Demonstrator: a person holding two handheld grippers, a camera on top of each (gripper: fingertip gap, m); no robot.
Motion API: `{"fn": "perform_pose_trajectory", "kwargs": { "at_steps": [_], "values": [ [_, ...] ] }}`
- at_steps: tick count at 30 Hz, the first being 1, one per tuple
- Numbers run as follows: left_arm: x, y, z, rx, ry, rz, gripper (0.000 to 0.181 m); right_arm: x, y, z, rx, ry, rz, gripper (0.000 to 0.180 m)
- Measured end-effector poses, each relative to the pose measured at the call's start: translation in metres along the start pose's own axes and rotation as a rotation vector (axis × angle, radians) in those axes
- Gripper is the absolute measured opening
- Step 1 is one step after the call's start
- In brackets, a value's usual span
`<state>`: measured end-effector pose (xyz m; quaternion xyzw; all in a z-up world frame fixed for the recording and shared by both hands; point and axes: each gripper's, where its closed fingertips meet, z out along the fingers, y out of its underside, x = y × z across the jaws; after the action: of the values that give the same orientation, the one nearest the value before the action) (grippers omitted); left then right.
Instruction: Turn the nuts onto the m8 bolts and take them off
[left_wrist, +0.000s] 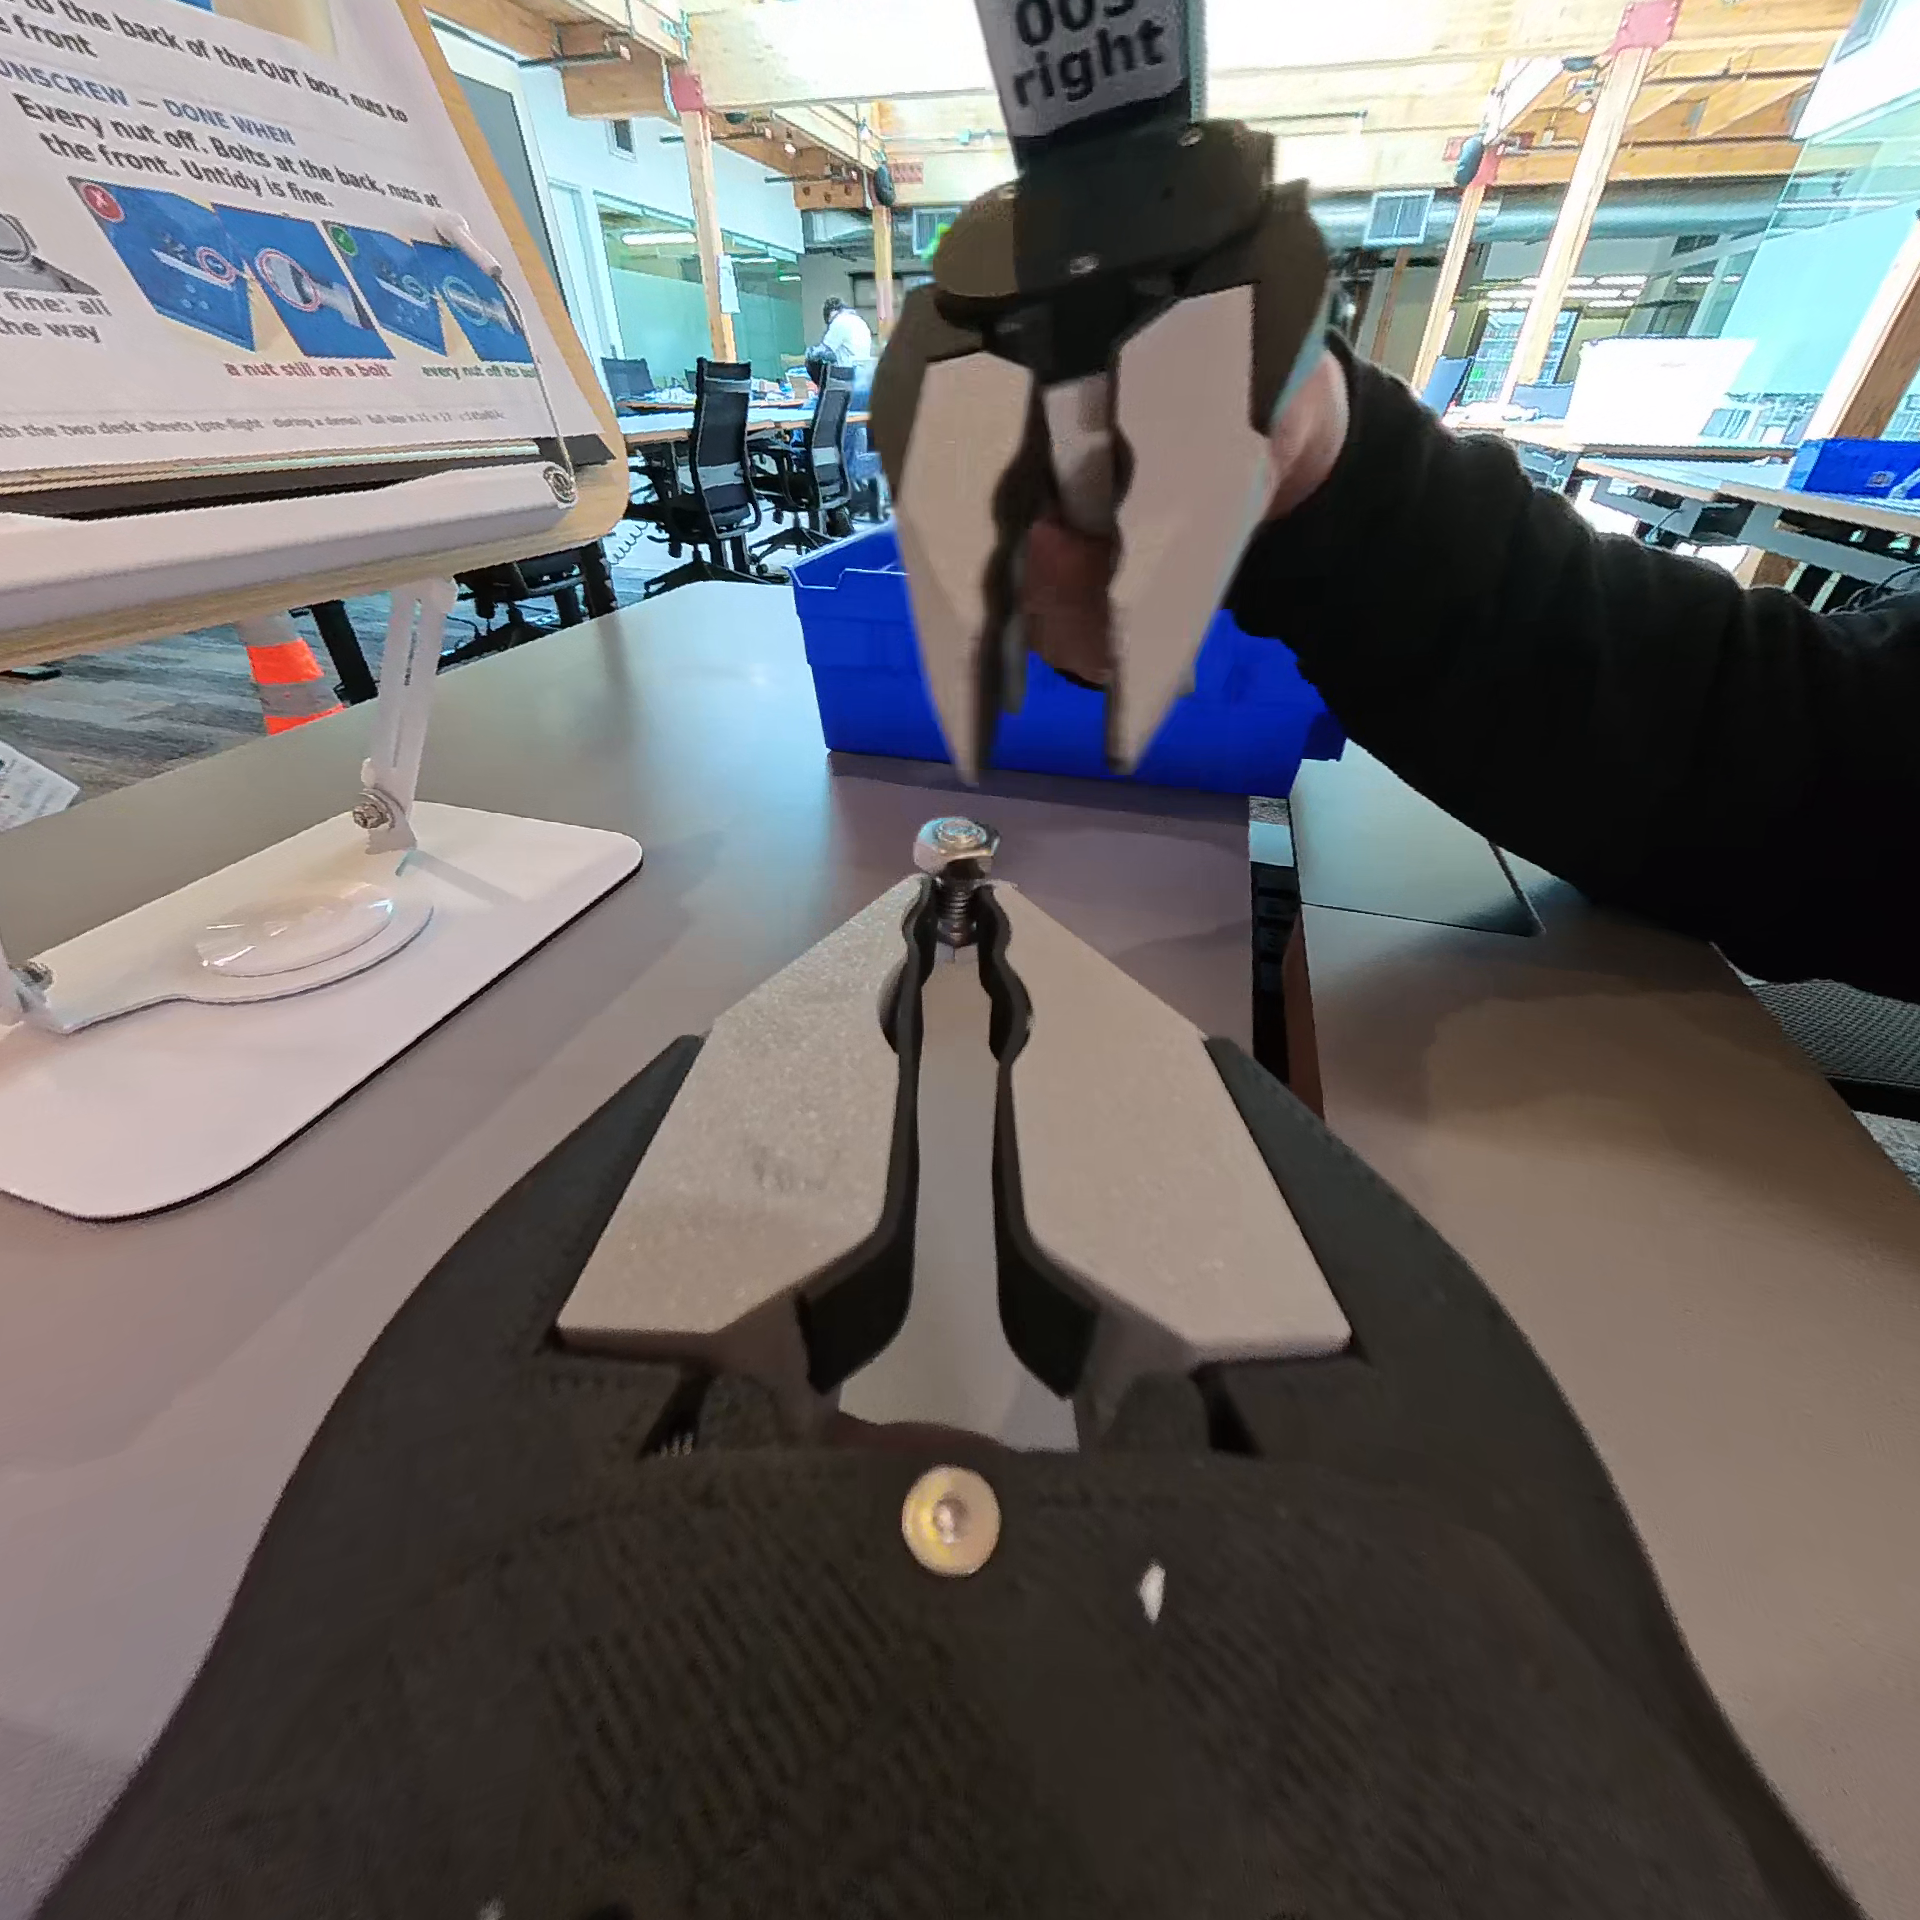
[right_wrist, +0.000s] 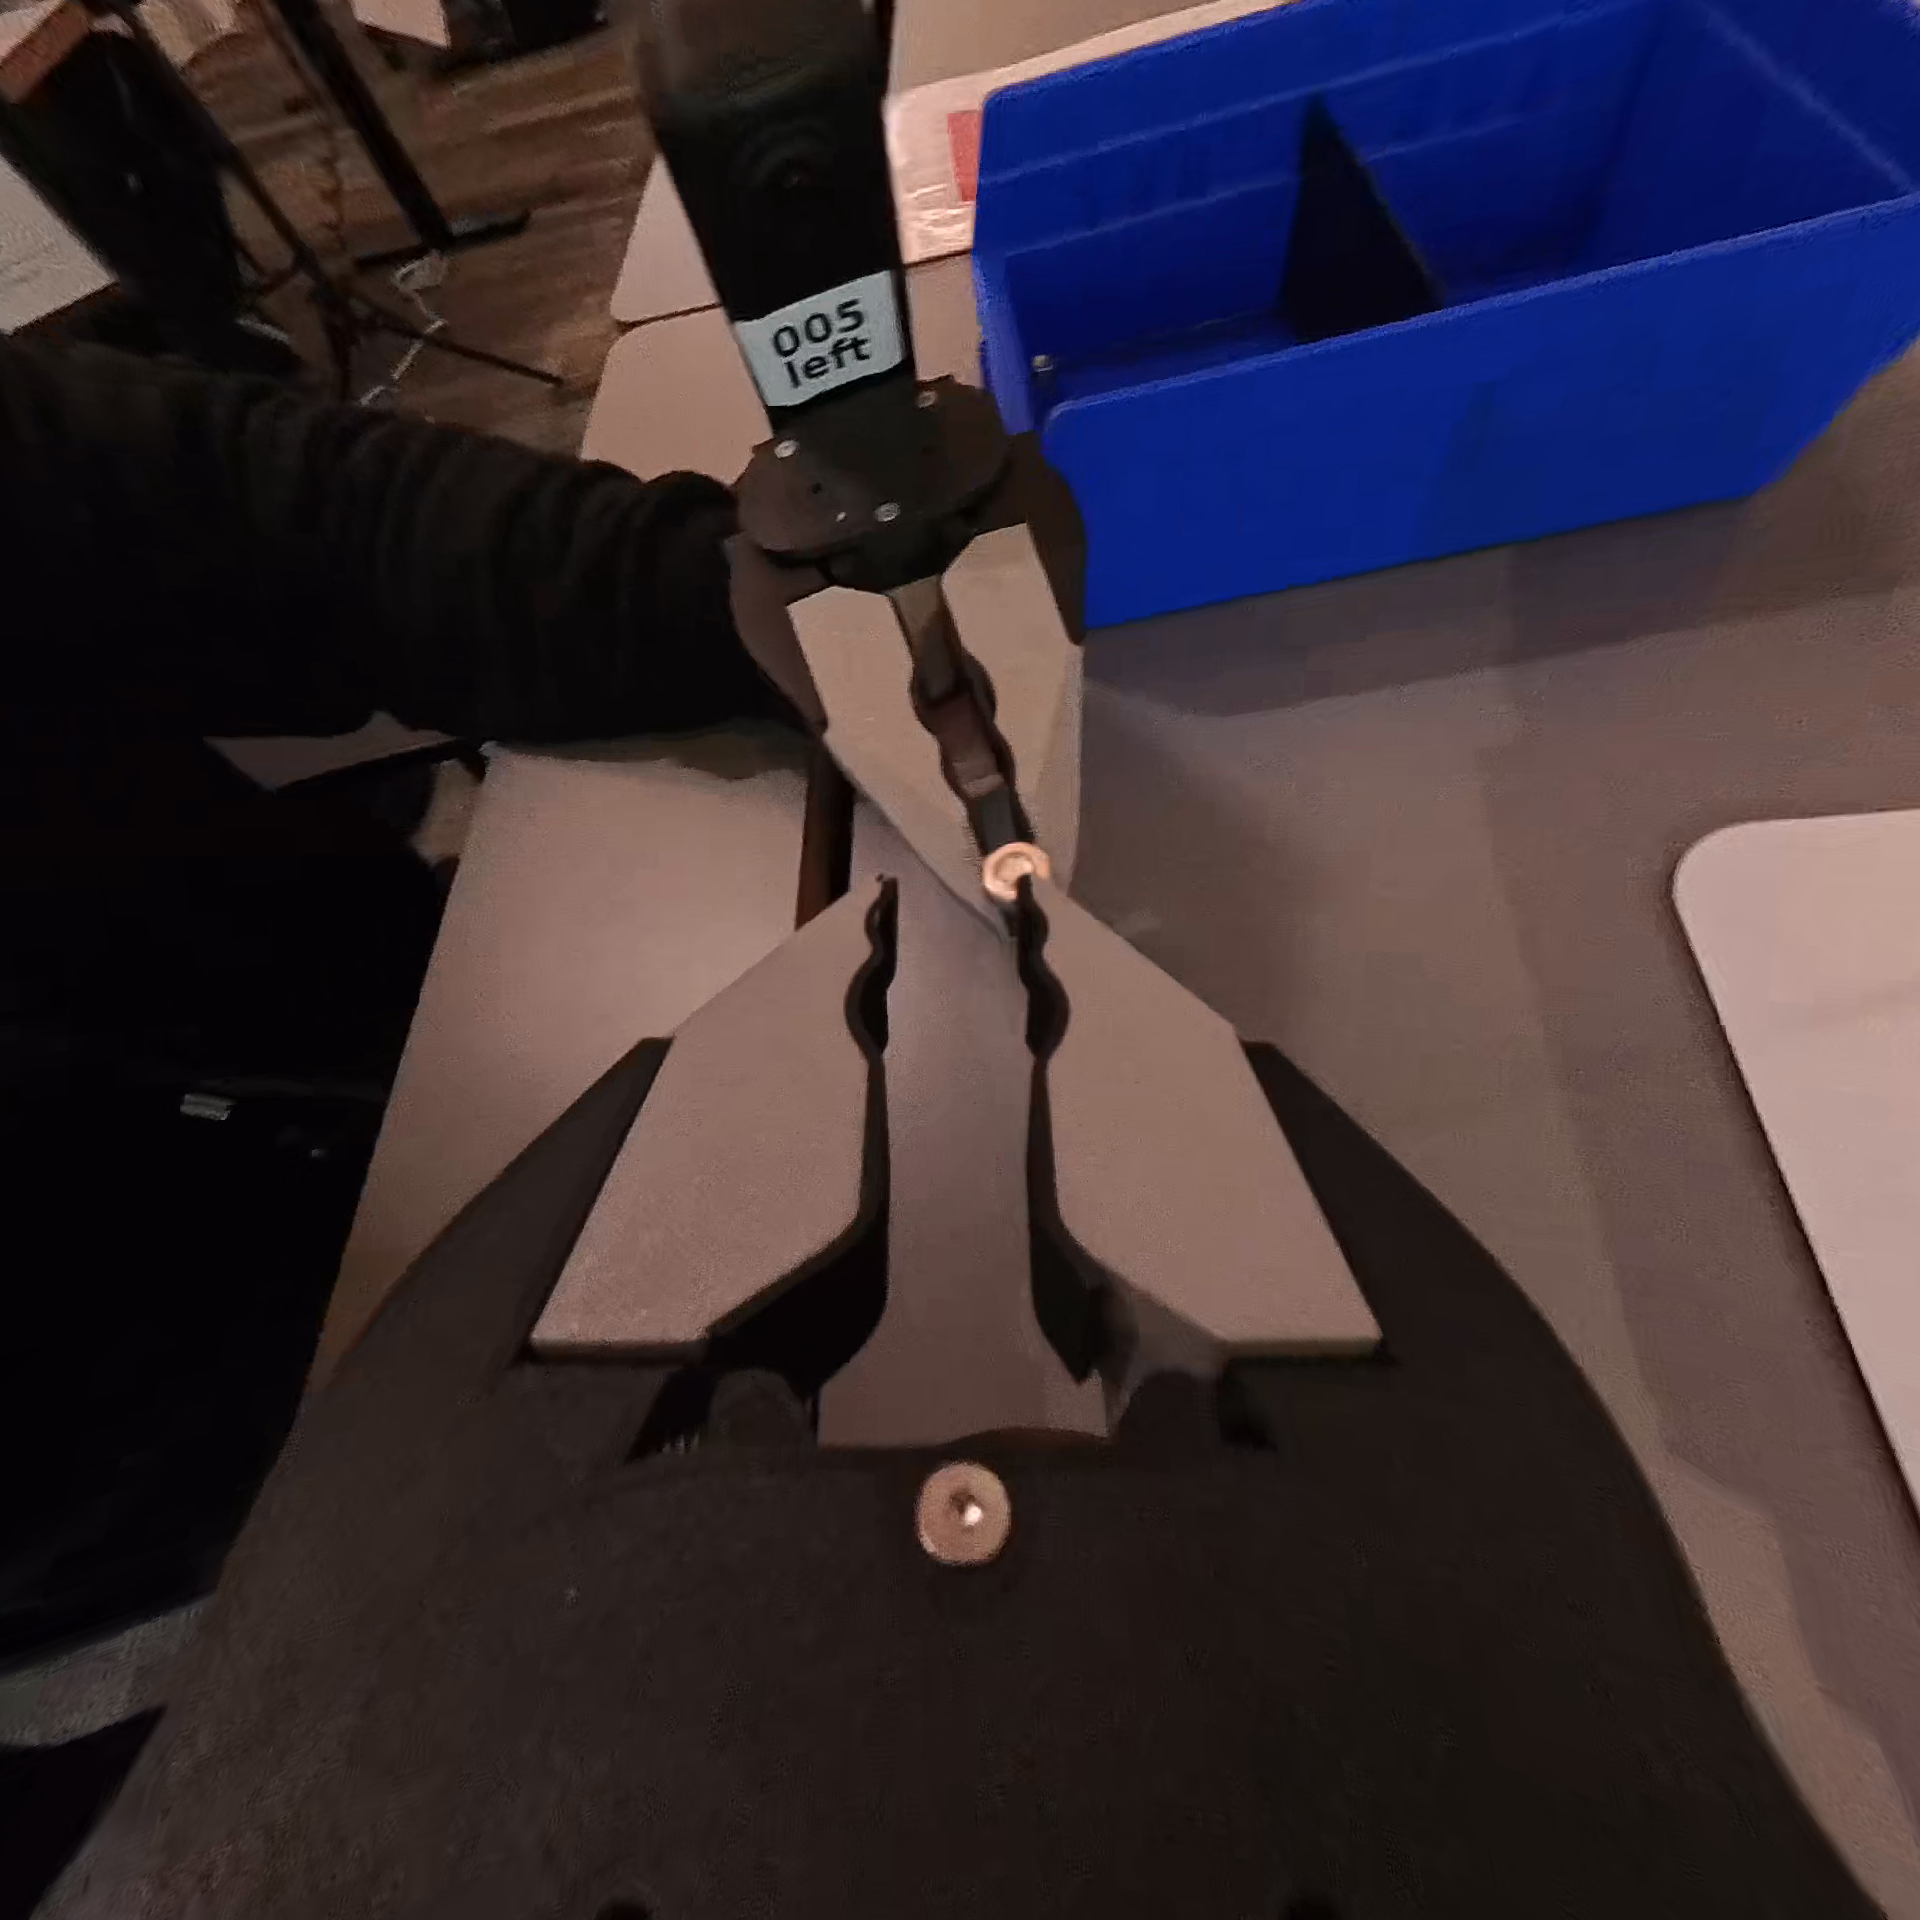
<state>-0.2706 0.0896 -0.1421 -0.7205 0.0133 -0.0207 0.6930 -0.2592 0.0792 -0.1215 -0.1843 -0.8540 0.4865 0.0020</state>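
Item, left gripper (left_wrist: 956, 914): my fingers are pinched narrow on the threaded shank of the bolt (left_wrist: 954, 920), which stands upright at their tips above the grey table (left_wrist: 675, 727). Item, nut (left_wrist: 956, 842): a hex nut seated at the top end of the bolt, just above my fingertips; from the right wrist view it shows as a bright ring (right_wrist: 1013, 864) seen end-on, touching or just beside the tip of one finger. Item, right gripper (right_wrist: 951, 894): jaws parted to a moderate gap, holding nothing; in the left wrist view it hangs point-down (left_wrist: 1044, 764) just above the nut, apart from it. Item, blue bin (right_wrist: 1455, 416): divided into compartments, near behind the work, with one small fastener-like piece lying at its near corner, too small to name. Item, document stand (left_wrist: 312, 987): white base to one side, carrying a printed sheet. Step in hand, as I judge it: one bolt steadied, the free gripper lining up on the nut to turn it; whether on or off I cannot tell. Next move calls for centring the open jaws across the nut's flats, since they now sit off to one side, then closing and twisting while my left grip stays firm.
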Motion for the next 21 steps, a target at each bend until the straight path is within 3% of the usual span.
{"fn": "perform_pose_trajectory", "kwargs": {
  "at_steps": [4, 7, 8, 10, 15, 21],
  "values": [
    [0.0, 0.0, 0.0, 0.002, 0.0, -0.002, 0.005, 0.021, 0.006, 0.003, -0.017, 0.093, 0.033, 0.024],
    [-0.001, 0.0, -0.001, 0.001, -0.004, 0.001, 0.005, -0.002, 0.009, 0.008, -0.044, -0.029, 0.009, 0.025],
    [-0.002, -0.001, -0.001, 0.006, -0.011, -0.001, 0.005, -0.013, 0.012, 0.005, -0.059, -0.087, -0.014, 0.005],
    [-0.002, 0.0, -0.001, 0.004, -0.006, -0.009, 0.005, -0.029, 0.004, 0.0, -0.016, -0.163, -0.035, 0.006],
    [0.001, 0.0, 0.0, 0.003, 0.007, -0.005, 0.005, 0.018, 0.0, -0.003, 0.011, 0.084, 0.026, 0.022],
    [0.004, 0.0, 0.0, 0.004, 0.025, -0.012, 0.005, 0.008, 0.007, 0.011, -0.03, 0.033, -0.042, 0.016]
  ]
}}
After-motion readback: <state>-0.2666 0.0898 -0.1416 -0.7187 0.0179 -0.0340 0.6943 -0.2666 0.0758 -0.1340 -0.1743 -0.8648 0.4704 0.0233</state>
